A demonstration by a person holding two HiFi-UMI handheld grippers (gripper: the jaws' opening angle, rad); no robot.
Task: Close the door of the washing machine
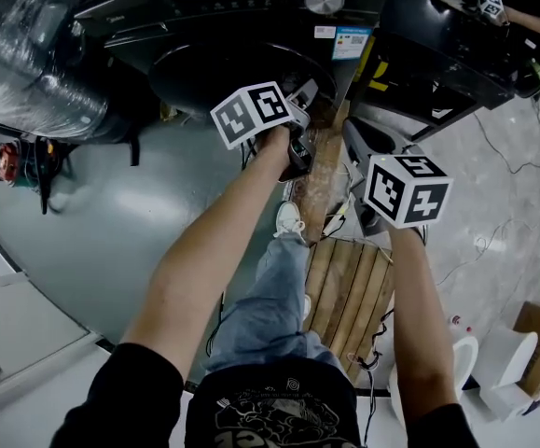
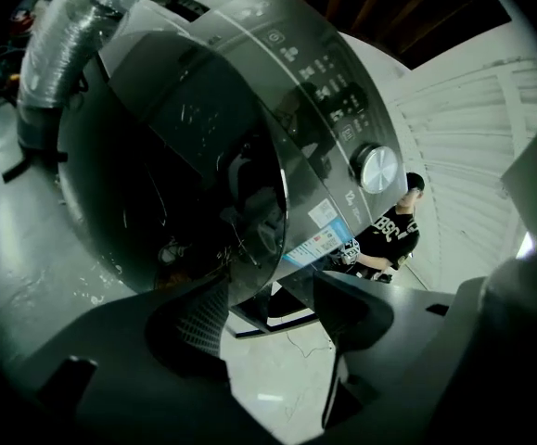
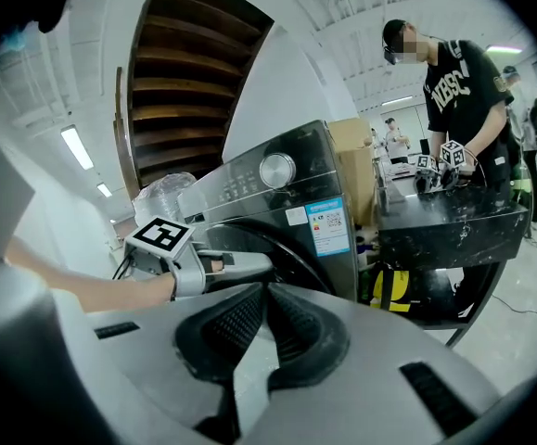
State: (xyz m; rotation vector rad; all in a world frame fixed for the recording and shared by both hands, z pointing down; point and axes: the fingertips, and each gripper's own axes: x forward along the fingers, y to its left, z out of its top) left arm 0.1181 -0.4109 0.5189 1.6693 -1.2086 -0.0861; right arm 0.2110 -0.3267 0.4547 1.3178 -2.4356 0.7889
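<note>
Since the door of the washing machine sits just ahead of the left hand-held gripper, whose jaws stand apart holding nothing, seemingly to push rather than grasp, the right hand-held gripper hangs alongside, closed and empty.

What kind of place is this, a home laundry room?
Probably a workshop or test lab, not a home: the washing machine stands on a bare floor near a wooden pallet, and another person works at a black table.
</note>
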